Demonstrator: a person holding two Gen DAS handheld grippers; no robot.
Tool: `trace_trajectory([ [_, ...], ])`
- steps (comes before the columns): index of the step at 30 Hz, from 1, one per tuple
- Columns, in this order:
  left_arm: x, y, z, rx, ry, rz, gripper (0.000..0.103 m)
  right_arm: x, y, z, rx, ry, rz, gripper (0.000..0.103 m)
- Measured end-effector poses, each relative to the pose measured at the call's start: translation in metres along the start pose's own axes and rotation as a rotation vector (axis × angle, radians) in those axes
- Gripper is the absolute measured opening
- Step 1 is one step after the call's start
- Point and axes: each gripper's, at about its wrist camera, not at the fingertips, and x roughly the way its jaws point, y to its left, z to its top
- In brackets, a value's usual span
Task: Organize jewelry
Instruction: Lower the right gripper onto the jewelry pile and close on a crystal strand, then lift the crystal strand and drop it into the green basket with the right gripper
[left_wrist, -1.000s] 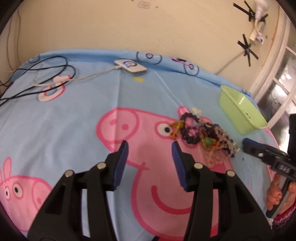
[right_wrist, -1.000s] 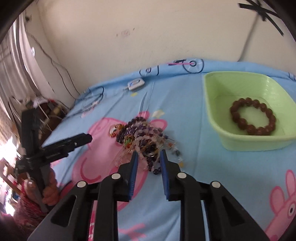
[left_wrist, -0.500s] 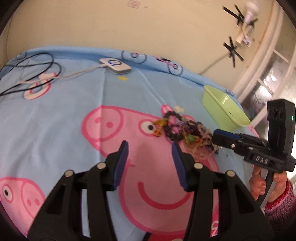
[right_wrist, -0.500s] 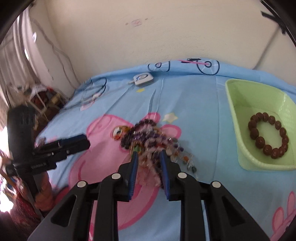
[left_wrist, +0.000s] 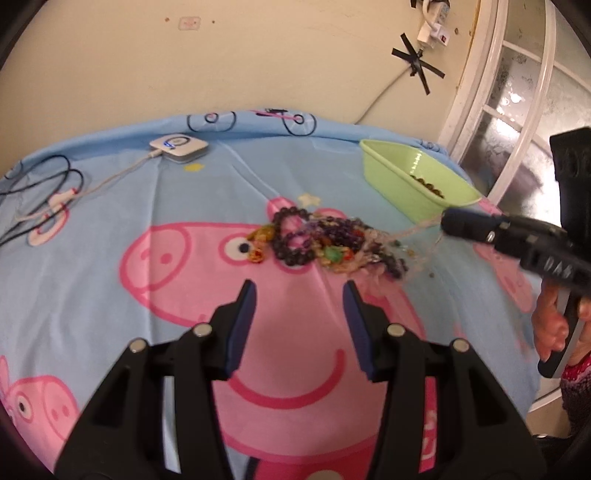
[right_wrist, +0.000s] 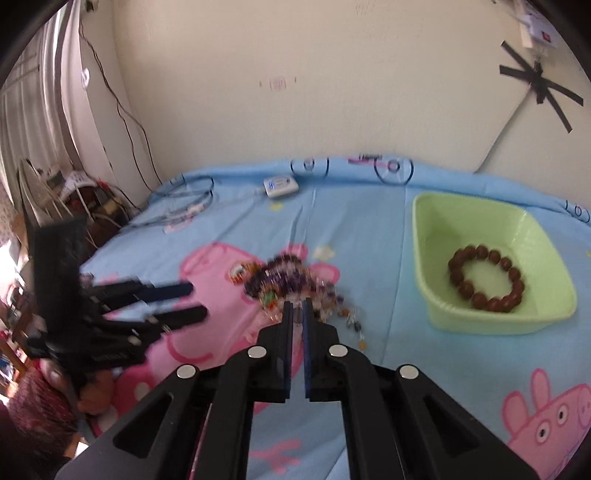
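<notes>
Jewelry pile (right_wrist: 295, 288) mid-sheet (right_wrist: 388, 387), basket (right_wrist: 428, 236) right, bracelet (right_wrist: 485, 282) inside

Home bedroom: cartoon bedsheet (left_wrist: 110, 229), curtains (right_wrist: 40, 122).

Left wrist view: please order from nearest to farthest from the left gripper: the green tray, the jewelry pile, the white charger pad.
1. Jewelry pile: just ahead of the left gripper, slightly right.
2. Green tray: farther, to the right.
3. White charger pad: far left, near the wall.
</notes>
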Motion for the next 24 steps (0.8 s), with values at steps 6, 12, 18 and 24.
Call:
trace_trajectory([
  [6,-0.01,-0.037,0.008,0.043,-0.031,-0.074,0.066,-0.037,0.013,0.025,-0.031,-0.09,0.023,0.0],
  [12,-0.016,-0.088,0.025,0.166,-0.091,-0.095,0.079,-0.072,0.025,0.046,-0.043,-0.168,0.078,0.0],
  [18,0.01,-0.103,0.038,0.215,-0.048,-0.082,0.018,-0.113,0.034,0.068,-0.063,-0.261,0.113,0.0],
  [24,-0.005,-0.118,0.077,0.243,-0.087,-0.107,0.006,-0.139,0.022,0.093,-0.076,-0.334,0.067,0.0],
])
